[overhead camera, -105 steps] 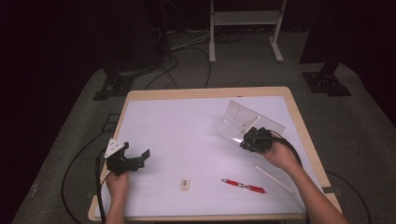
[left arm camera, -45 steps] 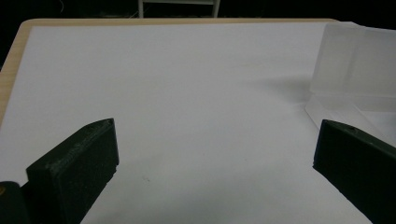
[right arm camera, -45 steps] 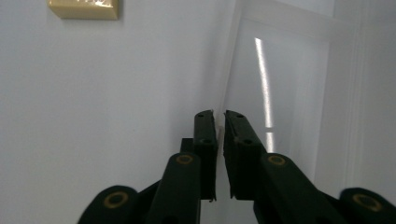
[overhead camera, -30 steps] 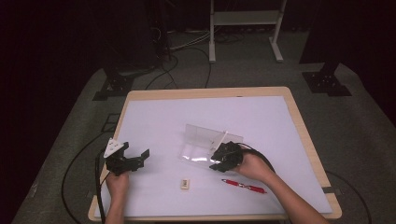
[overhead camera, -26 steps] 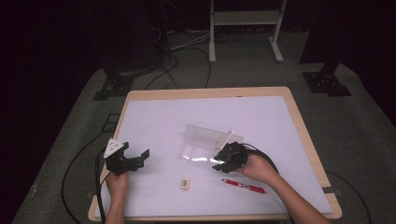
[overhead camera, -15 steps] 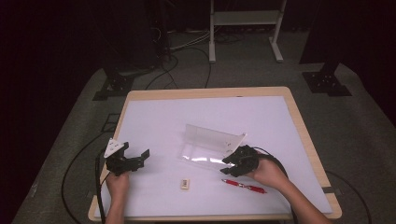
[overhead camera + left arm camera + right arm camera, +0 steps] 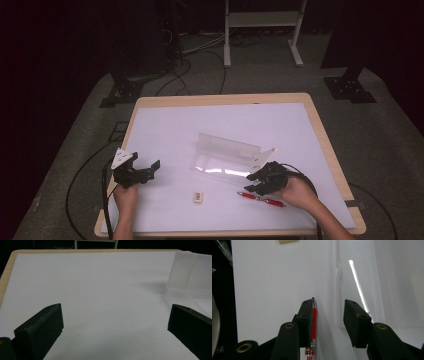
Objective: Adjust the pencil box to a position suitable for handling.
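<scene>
A: Right gripper [image 7: 256, 184]?
B: Jaws part open, just been widening, nothing between them. Red pen [image 7: 262, 198] lies on the table [image 7: 165, 125] right beside the left jaw, outside the gap.
A: Clear box [image 7: 231, 155]?
B: Just beyond the pen.
A: Left gripper [image 7: 150, 170]?
B: Jaws wide, empty, well left of the pen.

Your left gripper [image 7: 145, 171] rests well left of the pen [image 7: 261, 198], jaws wide, nothing btwn. Right gripper [image 7: 256, 181] sits just above pen, jaws just opening, part apart, nothing gripped.
</scene>
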Available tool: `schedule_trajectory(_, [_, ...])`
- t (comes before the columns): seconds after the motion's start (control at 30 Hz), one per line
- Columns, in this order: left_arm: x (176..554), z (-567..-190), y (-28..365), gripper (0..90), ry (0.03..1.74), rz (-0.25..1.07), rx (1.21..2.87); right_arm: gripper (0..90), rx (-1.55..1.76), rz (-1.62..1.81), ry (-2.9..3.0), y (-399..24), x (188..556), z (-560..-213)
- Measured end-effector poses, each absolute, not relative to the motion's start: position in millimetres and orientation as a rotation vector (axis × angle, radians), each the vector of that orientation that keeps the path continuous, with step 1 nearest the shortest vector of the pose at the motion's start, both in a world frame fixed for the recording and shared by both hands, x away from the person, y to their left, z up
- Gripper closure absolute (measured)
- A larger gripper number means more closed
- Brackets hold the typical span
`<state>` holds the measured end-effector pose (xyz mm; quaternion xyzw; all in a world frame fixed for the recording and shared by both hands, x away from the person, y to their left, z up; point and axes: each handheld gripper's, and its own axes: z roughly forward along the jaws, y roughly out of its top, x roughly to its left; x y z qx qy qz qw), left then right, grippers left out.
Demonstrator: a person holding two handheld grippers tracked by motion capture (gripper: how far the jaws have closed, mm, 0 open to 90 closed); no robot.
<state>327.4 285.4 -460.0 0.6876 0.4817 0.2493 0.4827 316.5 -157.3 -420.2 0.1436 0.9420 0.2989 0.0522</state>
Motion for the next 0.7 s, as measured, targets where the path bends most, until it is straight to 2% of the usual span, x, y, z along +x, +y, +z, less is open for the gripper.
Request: schedule_trajectory(0.7, [327.4, -460.1, 285.2, 0.0, 1.173, 0.609, 1.677, 58.6, 0.506, 0.918, 2.872, -180.1, 299.9, -434.0])
